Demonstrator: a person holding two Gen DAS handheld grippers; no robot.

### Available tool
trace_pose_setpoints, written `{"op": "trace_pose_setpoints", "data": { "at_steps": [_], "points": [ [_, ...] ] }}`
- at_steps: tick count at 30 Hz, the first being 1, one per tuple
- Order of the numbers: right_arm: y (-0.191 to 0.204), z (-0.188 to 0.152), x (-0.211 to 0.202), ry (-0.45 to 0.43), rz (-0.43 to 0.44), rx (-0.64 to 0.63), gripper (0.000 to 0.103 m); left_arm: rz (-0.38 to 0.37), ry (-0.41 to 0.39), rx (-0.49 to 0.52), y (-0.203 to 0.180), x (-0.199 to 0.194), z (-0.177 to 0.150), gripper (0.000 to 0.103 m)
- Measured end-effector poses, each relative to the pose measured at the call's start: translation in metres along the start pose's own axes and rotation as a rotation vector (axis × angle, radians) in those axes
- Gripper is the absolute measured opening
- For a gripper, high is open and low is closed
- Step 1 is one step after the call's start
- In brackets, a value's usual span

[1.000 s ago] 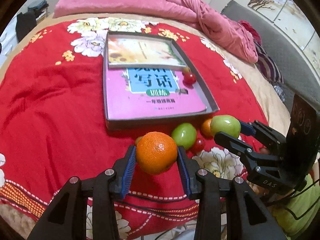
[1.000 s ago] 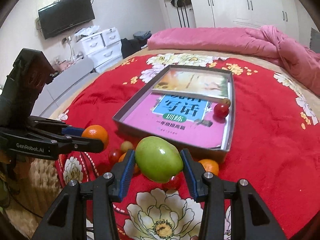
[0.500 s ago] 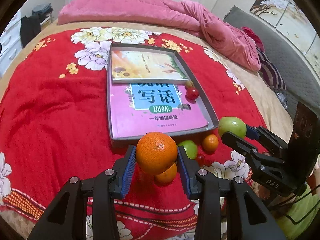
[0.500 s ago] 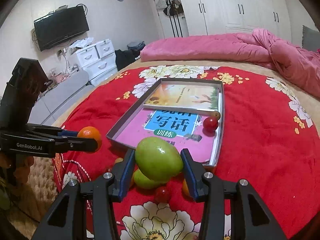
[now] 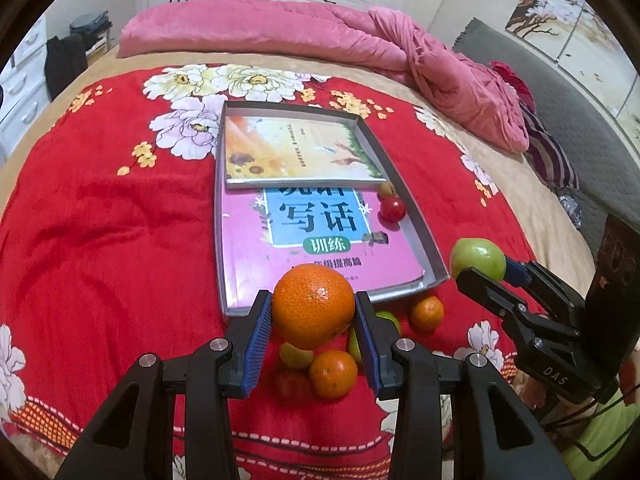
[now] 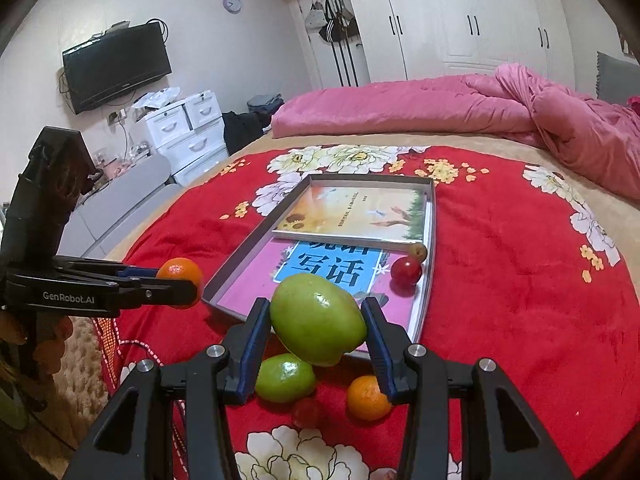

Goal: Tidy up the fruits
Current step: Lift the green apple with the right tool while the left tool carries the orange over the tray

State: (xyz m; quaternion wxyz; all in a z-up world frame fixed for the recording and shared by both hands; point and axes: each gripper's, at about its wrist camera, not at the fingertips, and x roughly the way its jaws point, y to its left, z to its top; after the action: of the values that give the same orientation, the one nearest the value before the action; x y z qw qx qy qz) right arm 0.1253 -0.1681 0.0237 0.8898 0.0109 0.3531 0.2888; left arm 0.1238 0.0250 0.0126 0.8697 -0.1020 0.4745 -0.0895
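- We hold the orange (image 5: pixel 313 305) clamped between the jaws of the left gripper (image 5: pixel 314 312), lifted clear of the bed, with nothing under it but the loose fruit below.
- We hold the green fruit (image 6: pixel 318 318) clamped in the right gripper (image 6: pixel 316 320); its long axis lies tilted across the jaws, stem end toward our right.
- The relation that decides the coming move: the grey tray (image 5: pixel 434 268) lies straight ahead of both pairs of jaws. Its near rim sits just beyond and below the orange, and just beyond the green fruit.
- In the left wrist view the orange lines up with the near middle of the tray, while the right gripper (image 5: pixel 486 276) hangs by the tray's near right corner. We judge both about equally near, each with its own lane forward.
- Inside the tray, ahead of the jaws, a pink book (image 5: pixel 320 236) and a sunflower book (image 5: pixel 296 152) cover the floor; a red fruit (image 5: pixel 393 209) and a small yellowish fruit (image 5: pixel 387 189) rest by the right wall.
- Below the jaws, on the red blanket (image 5: pixel 100 240), lie a second green fruit (image 6: pixel 285 377), a small orange (image 5: pixel 333 373) and another small orange (image 5: pixel 427 313), all still outside the tray.
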Motion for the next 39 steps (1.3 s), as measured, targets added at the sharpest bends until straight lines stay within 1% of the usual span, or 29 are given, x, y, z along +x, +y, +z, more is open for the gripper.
{"op": "trace_pose_setpoints", "data": {
  "at_steps": [7,12,20,28,39],
  "points": [
    [-0.005,0.009,0.005,-0.009,-0.016,-0.007,0.046,0.023,-0.012,0.001,-0.002,0.012,0.009,0.042],
    [-0.012,0.014,0.012,-0.008,-0.028,-0.004,0.046,0.053,-0.006,0.002,0.001,0.024,0.012,0.042],
    [-0.019,0.018,0.024,0.006,-0.04,-0.001,0.046,0.078,0.015,-0.014,0.009,0.046,0.013,0.042],
    [-0.022,0.02,0.038,0.032,-0.038,-0.011,0.046,0.105,0.038,-0.011,0.014,0.062,0.012,0.042],
    [-0.03,0.02,0.062,0.084,-0.056,-0.011,0.046,0.12,0.068,-0.003,0.014,0.075,0.008,0.042]
  ]
}}
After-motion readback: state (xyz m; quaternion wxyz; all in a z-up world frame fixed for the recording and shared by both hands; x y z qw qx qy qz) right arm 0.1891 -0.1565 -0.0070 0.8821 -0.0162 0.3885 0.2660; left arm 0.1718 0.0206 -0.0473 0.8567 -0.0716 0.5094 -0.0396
